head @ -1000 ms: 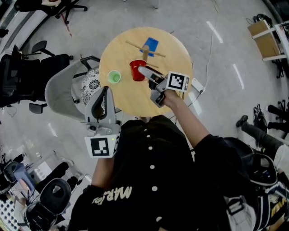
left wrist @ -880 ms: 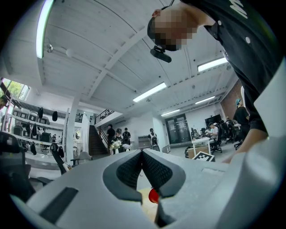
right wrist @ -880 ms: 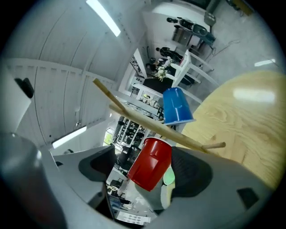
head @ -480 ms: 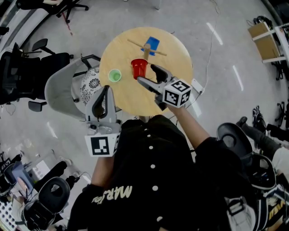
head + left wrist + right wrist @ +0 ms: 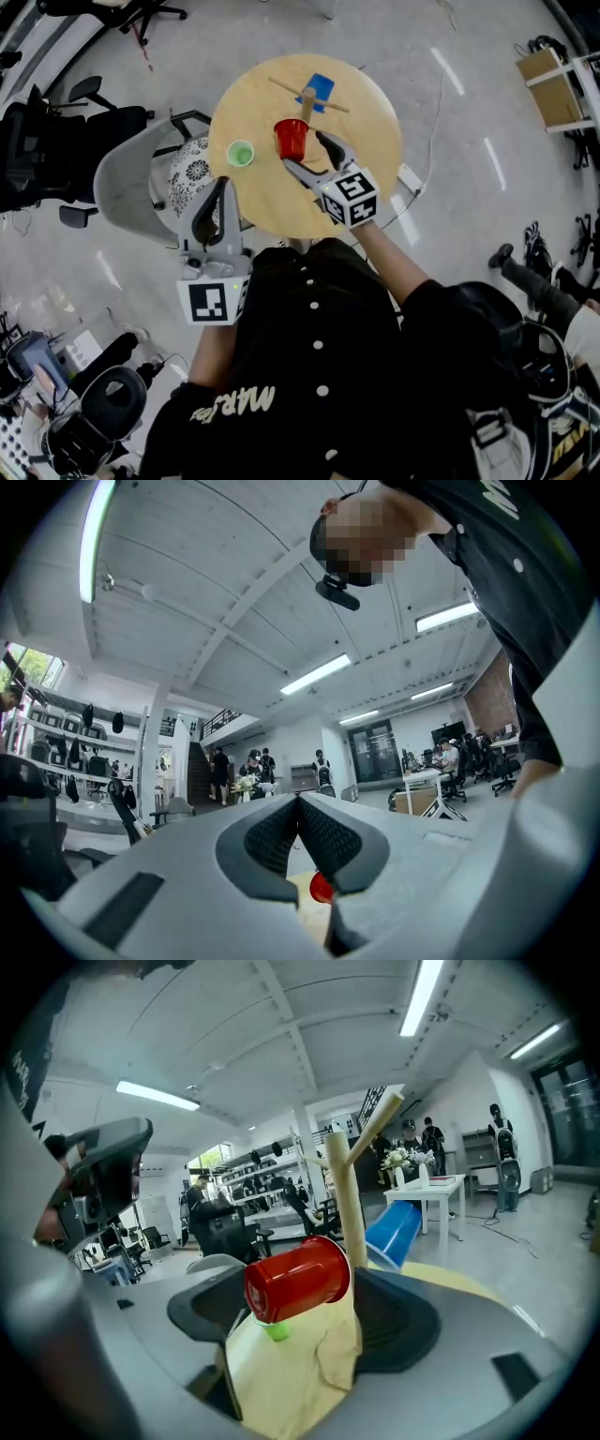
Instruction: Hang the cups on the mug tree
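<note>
We see the right gripper point(image 5: 315, 159) gaping wide and empty, just beside the red plastic cup point(image 5: 292, 139) at the wooden mug tree point(image 5: 307, 97) on the round wooden table point(image 5: 375, 122). Only the right gripper view shows this cup tipped sideways. A blue plastic cup point(image 5: 319, 91) hangs behind, and a small green cup point(image 5: 241, 154) stands upright. The left gripper point(image 5: 218, 192) is closed on nothing. The shirt lettering partly reads "MAR".

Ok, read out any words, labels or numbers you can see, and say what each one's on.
"MAR": pale letters on the black shirt, upside down; the rest is too blurred to read.
The marker cubes: black-and-white patterns only, no letters.
The red cup and green cup: no print seen.
</note>
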### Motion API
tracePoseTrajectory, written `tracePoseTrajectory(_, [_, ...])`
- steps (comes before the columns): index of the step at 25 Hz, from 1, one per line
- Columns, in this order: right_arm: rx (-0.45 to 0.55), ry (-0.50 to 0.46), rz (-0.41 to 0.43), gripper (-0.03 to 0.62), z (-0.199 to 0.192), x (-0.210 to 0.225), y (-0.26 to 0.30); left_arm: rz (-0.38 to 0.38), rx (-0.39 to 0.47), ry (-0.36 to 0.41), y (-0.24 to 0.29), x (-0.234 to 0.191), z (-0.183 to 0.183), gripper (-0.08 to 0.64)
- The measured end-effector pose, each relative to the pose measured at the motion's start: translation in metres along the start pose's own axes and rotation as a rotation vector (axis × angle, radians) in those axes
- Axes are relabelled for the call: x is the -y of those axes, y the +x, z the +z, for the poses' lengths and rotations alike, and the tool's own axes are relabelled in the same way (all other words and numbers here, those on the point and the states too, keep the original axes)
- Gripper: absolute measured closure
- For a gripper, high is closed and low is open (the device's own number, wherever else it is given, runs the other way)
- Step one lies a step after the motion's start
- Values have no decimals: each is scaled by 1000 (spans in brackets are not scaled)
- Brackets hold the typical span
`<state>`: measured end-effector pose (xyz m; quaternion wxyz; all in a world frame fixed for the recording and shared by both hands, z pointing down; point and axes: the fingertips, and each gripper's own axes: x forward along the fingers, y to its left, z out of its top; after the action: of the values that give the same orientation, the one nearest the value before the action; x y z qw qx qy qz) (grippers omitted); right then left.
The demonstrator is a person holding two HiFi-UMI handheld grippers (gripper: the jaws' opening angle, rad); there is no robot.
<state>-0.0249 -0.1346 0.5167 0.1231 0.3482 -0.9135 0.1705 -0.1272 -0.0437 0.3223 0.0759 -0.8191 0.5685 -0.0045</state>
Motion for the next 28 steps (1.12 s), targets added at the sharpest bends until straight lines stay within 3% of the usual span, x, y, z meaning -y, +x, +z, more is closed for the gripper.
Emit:
tracePoseTrajectory(9, [28,12,-38,245,8,2,0,7,3,3,-7,-2,2,567])
tracePoseTrajectory(14, [43,-37,-19,245,6,-13,-16,15,-1,4,-10,-3,2,566])
tracePoseTrajectory(21, [-93,-80,34,238,-57,-39,-11,31,-20,0,-15,-10,-7,566])
tracePoseTrajectory(28, [-188,-115,121,232,-105,-73,30,90,-59,-15,-33,-30,-21,567])
